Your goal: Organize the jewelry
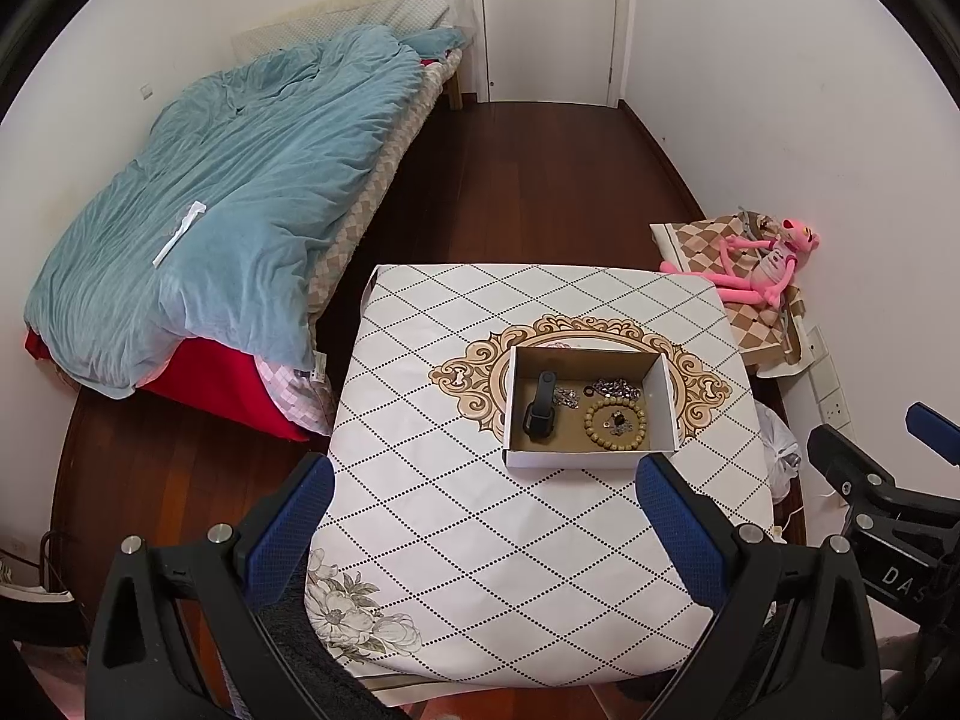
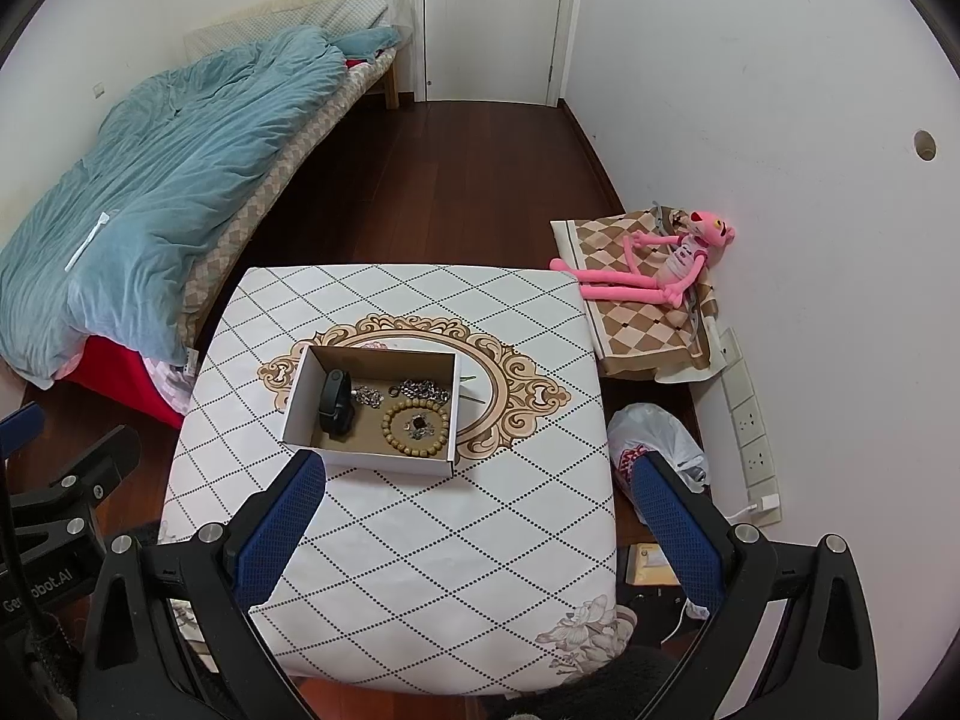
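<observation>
Left wrist view: your left tool hangs above the near part of the table, fingers wide apart, nothing between them. The blue pads are clear of the cloth. The cardboard box sits on the ornate medallion at the table's middle, just beyond your right-hand fingertip. Inside it: a black band at the left, leaning on the left wall; a wooden bead bracelet lying flat at front right; a small dark trinket inside the bracelet's ring; a silver chain bunched at the back right; another small metal piece between band and chain. Too small to tell more about the metal bits. Your right tool shows at the right edge, off the table's side. The bed with its blue quilt is at the left, the pink plush toy against the right wall, the door at the far end.

Right wrist view: your right tool is also held over the near table edge, fingers spread, gripping nothing. Its left fingertip overlaps the box's front left corner in frame; contact can't be told. Same contents: black band left, bead bracelet front right, chain behind it. A white plastic bag lies on the floor right of the table, next to your right finger. The plush toy lies on a checked cloth by the wall. Your left tool shows at the left edge.
</observation>
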The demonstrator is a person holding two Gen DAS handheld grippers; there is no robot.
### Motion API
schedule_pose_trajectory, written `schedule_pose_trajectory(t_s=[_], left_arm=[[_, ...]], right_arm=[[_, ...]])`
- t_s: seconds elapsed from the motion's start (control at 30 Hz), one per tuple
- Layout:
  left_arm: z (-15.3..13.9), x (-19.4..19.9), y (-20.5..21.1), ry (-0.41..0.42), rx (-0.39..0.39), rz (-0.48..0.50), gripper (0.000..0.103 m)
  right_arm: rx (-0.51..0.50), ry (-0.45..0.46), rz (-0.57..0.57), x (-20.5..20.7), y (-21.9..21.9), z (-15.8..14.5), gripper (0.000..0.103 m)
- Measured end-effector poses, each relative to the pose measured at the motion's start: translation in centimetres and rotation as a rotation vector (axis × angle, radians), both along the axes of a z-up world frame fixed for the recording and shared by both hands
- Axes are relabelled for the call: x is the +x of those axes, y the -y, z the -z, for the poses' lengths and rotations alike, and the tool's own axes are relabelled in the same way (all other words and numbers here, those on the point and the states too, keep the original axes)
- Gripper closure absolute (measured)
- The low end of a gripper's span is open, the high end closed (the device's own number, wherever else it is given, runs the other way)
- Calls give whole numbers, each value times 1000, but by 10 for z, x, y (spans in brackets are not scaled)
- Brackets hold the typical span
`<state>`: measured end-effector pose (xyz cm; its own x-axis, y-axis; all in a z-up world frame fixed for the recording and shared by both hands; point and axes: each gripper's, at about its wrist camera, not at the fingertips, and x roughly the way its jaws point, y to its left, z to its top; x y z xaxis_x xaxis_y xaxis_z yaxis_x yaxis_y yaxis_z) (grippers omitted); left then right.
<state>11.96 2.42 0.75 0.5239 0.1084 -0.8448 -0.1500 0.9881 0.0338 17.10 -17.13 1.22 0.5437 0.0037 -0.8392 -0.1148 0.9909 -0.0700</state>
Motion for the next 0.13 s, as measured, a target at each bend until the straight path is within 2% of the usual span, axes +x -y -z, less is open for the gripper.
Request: schedule_pose_trajectory(t_s=[0.13], left_arm=[[-1,0,0,5,6,1,1]], right_arm=[[1,1,0,-1,0,-1,0]])
